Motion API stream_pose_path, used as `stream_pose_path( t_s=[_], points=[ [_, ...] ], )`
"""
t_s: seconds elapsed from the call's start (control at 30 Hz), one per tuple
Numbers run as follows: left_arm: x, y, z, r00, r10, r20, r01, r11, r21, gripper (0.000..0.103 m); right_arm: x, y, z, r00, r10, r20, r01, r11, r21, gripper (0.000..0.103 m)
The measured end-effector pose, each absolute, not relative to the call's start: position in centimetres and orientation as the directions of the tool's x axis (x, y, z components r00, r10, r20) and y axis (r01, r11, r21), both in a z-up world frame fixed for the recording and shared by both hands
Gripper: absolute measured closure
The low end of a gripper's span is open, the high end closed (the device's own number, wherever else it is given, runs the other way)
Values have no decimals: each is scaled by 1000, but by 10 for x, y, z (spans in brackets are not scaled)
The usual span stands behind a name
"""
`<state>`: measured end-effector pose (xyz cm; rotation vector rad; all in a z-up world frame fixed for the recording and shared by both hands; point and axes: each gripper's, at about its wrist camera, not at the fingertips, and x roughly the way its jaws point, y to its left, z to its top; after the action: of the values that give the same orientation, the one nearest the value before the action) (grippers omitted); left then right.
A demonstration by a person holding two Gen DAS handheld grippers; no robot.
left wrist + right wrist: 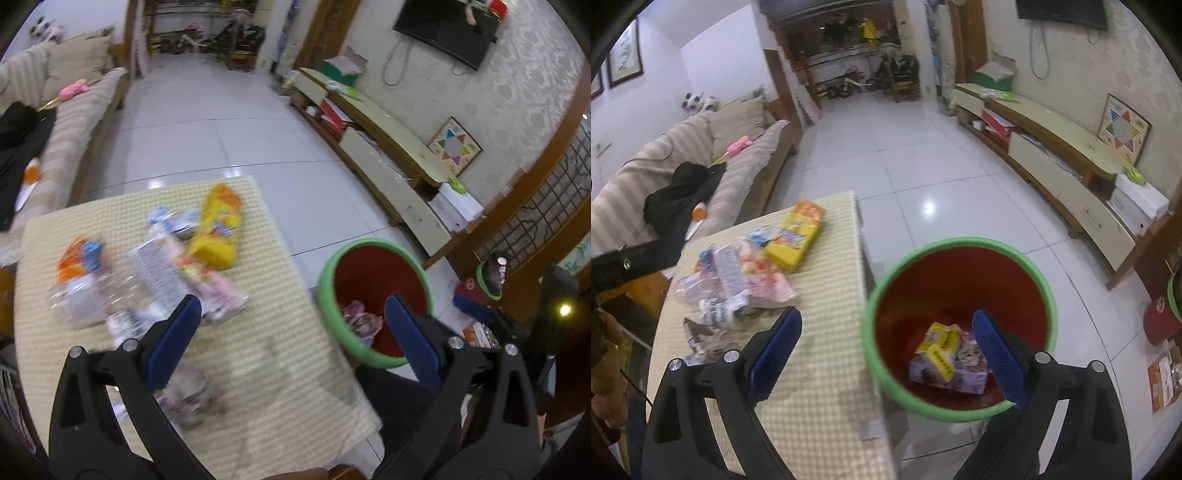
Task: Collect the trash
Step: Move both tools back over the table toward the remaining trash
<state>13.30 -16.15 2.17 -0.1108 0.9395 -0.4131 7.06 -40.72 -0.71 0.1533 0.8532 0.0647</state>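
Observation:
A red bin with a green rim (373, 243) (956, 243) stands on the floor beside the table's right edge. It holds a yellow-and-purple box (942, 354) and other wrappers. On the checked table (240, 387) (827, 369) lie a yellow snack bag (219, 229) (796, 232), a clear plastic bottle (88, 295), a pink carton (192, 273) (768, 288) and a crumpled wrapper (192, 395) (705, 339). My left gripper (291, 314) is open and empty above the table's right edge. My right gripper (886, 325) is open and empty over the bin's left rim.
A striped sofa (683, 162) with dark clothing stands left of the table. A low TV cabinet (1052, 155) runs along the right wall. White tiled floor (905, 155) stretches ahead. A second small green-rimmed container (489, 275) sits at the right.

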Motion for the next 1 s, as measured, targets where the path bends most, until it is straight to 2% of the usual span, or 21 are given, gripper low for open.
stream_pose_path(
  t_s=[0.53,1.0],
  points=[
    [85,-20,5,558,-277,-782,102,958,-267,6,64,-280,-11,610,227,-759,-184,973,143,12],
    [76,22,-31,499,-280,-820,28,951,-308,6,61,-223,-34,540,274,-796,-280,950,137,12]
  ],
)
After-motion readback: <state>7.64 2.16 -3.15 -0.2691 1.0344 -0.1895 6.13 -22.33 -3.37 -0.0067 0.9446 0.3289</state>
